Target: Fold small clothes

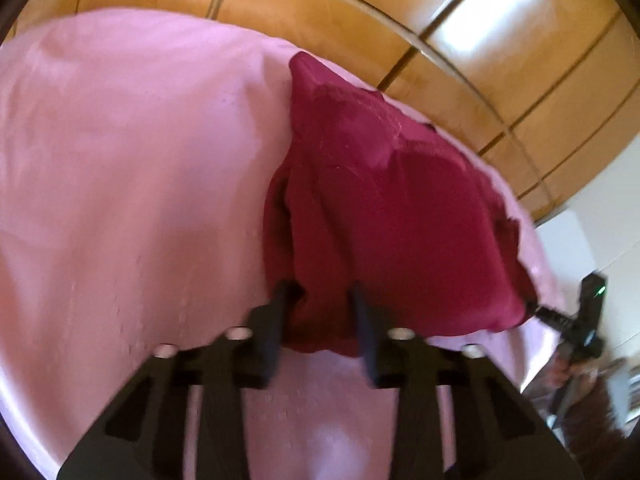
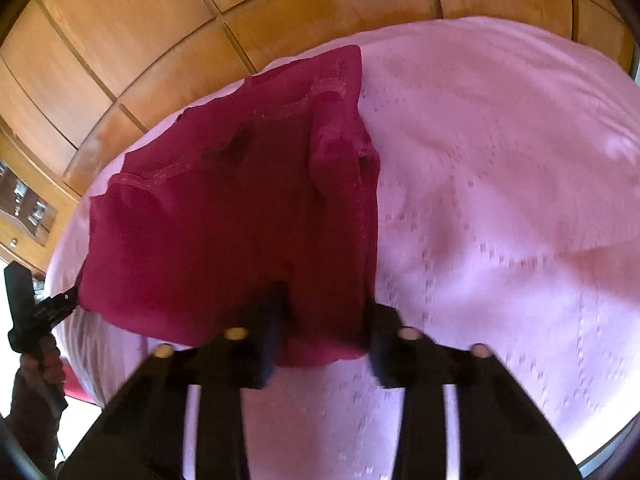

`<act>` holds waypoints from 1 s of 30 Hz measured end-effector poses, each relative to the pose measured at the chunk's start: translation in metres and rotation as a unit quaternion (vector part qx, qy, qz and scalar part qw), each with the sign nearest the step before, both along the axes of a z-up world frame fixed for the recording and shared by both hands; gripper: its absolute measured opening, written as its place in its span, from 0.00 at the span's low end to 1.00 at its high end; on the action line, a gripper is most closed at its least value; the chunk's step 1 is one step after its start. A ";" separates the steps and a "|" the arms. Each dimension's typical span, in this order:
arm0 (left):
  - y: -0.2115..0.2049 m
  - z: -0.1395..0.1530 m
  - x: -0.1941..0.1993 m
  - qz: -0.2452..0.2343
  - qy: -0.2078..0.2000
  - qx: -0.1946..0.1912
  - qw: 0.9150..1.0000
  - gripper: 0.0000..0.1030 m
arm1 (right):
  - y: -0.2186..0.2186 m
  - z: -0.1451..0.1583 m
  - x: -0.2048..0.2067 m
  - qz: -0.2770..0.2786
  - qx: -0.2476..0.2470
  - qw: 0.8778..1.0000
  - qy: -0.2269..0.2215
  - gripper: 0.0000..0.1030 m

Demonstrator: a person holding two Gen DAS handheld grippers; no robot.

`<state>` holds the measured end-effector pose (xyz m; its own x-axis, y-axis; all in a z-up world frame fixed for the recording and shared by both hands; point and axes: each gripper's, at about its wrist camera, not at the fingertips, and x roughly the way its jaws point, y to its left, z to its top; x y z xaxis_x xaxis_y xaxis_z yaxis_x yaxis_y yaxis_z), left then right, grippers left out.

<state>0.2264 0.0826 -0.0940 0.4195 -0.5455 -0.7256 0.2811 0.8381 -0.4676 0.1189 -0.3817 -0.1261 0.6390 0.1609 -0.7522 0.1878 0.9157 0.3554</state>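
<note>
Wardrobe: orange-brown wooden panels fill the background behind the bed in both wrist views.
Bedspread: pale pink cloth with a woven dotted pattern; it is the work surface, lying mostly flat with a few soft creases.
Garment: a small dark-red piece of clothing lying on the bedspread near the edge that faces the wardrobe. Part of it is already doubled over, with hems and a seam showing on top and a bunched ridge down one long side.
Left gripper: its jaws straddle the garment's near edge at one corner. They stand a little apart with red cloth between them, and whether the pads press on the cloth I cannot tell through the blur.
Right gripper: set at the other near corner, with red cloth between its two fingers. The gap is narrow, and a firm pinch cannot be confirmed.
Person's hand: seen at the edge of the right view, holding the left tool.
Progress: I judge the fold partly made. The near edge is apparently being taken for another fold, and smoothing the bunched side remains.
</note>
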 end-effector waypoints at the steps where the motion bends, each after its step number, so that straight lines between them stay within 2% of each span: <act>1: -0.001 0.000 0.001 0.000 0.001 0.000 1.000 0.17 | 0.000 0.001 -0.001 0.000 -0.004 1.000 -0.001 0.13; 5: 0.005 0.005 -0.010 -0.012 -0.011 0.015 1.000 0.13 | 0.004 0.007 -0.017 0.019 -0.016 1.000 0.002 0.10; 10: 0.018 0.006 -0.037 -0.024 -0.002 0.003 1.000 0.13 | 0.008 0.009 -0.045 0.046 -0.020 0.999 0.017 0.10; 18: 0.039 0.001 -0.115 -0.041 0.033 -0.009 0.999 0.13 | 0.015 0.002 -0.101 0.101 -0.017 0.992 0.067 0.10; 20: 0.040 0.002 -0.123 -0.046 0.031 -0.005 0.998 0.14 | 0.013 0.003 -0.100 0.098 -0.018 0.993 0.070 0.16; 21: 0.041 0.004 -0.123 -0.044 0.027 -0.003 0.999 0.15 | 0.009 0.005 -0.096 0.089 -0.021 0.994 0.066 0.24; 22: 0.044 0.008 -0.120 -0.039 0.022 -0.010 0.999 0.15 | 0.007 0.008 -0.094 0.082 -0.020 0.995 0.058 0.39; 23: 0.043 0.012 -0.114 -0.033 0.017 -0.016 0.999 0.21 | 0.002 0.013 -0.090 0.072 -0.016 0.996 0.041 0.46; 26: 0.050 0.029 -0.095 -0.004 -0.021 -0.028 0.999 0.34 | -0.001 0.025 -0.070 0.053 -0.034 0.998 0.014 0.50; 30: 0.045 0.037 -0.073 -0.004 -0.048 -0.025 0.999 0.37 | 0.001 0.027 -0.038 0.037 -0.068 0.997 0.005 0.51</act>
